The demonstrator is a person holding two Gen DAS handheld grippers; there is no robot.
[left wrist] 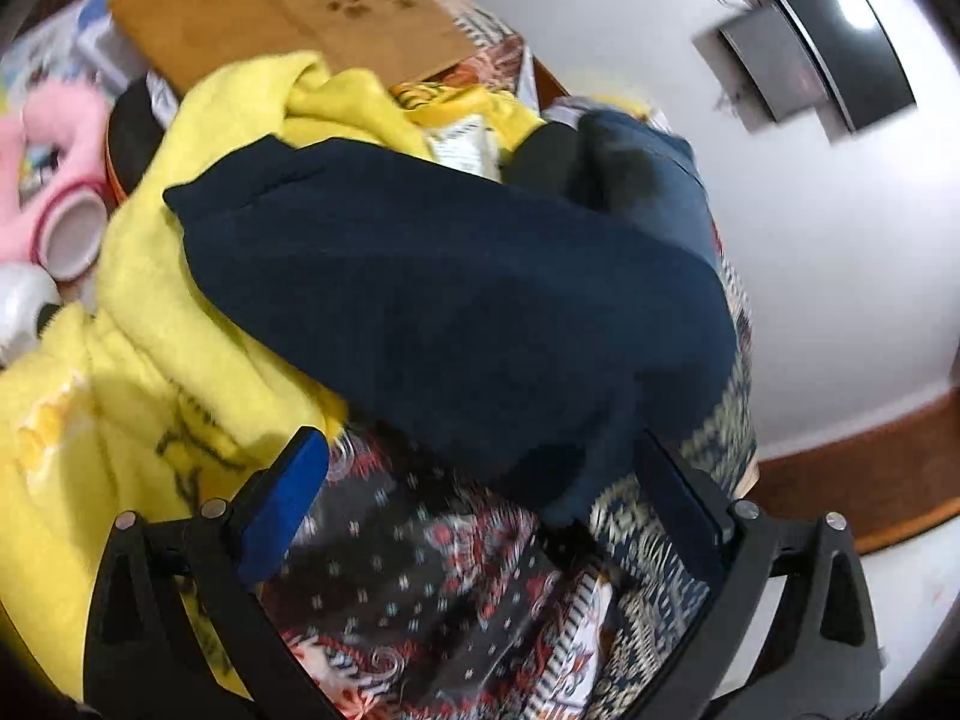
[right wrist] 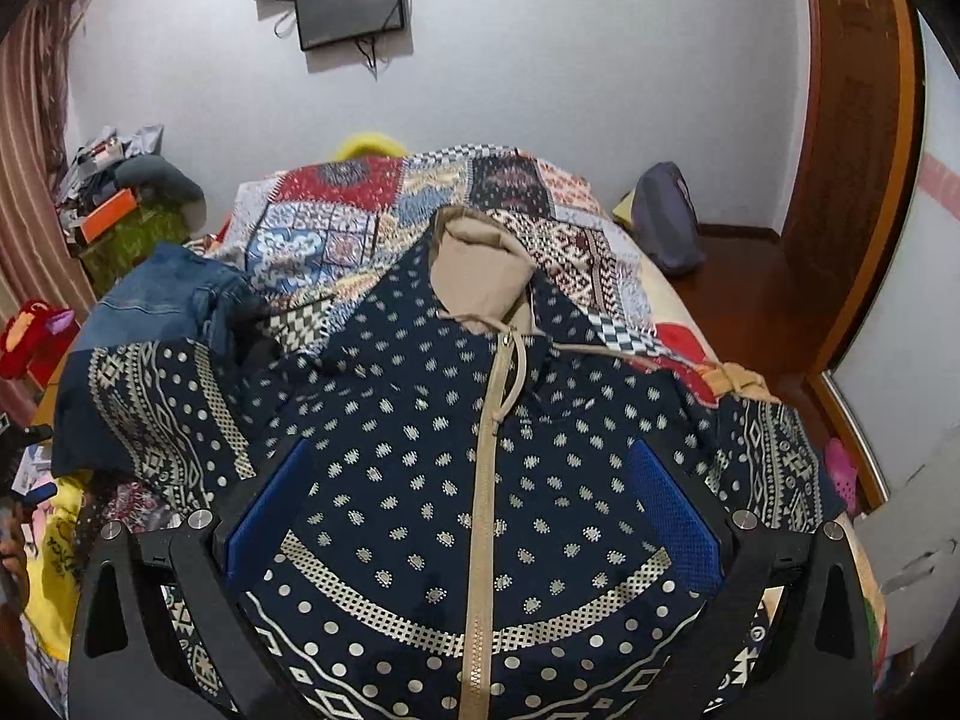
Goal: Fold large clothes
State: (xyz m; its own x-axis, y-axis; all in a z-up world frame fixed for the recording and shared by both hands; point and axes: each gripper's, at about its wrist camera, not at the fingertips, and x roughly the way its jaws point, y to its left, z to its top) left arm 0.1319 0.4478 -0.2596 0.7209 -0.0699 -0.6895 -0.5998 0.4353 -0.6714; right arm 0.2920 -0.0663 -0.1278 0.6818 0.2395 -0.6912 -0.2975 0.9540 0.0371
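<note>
A navy patterned zip hoodie [right wrist: 420, 480] with a beige zipper and beige hood [right wrist: 480, 267] lies front-up, spread across the bed. My right gripper [right wrist: 474, 516] is open, its blue pads [right wrist: 270, 516] wide apart just above the hoodie's chest. In the left wrist view a plain dark navy garment [left wrist: 456, 300] lies over a yellow garment [left wrist: 150, 300] on a pile. My left gripper [left wrist: 480, 480] is open, with the lower edge of the dark navy garment between its fingers.
A patchwork quilt [right wrist: 336, 222] covers the bed. Blue jeans [right wrist: 162, 294] lie at the bed's left edge. A backpack [right wrist: 666, 228] stands on the wooden floor at the right. A cardboard sheet [left wrist: 288, 12] and pink plush toy [left wrist: 60, 138] lie behind the pile.
</note>
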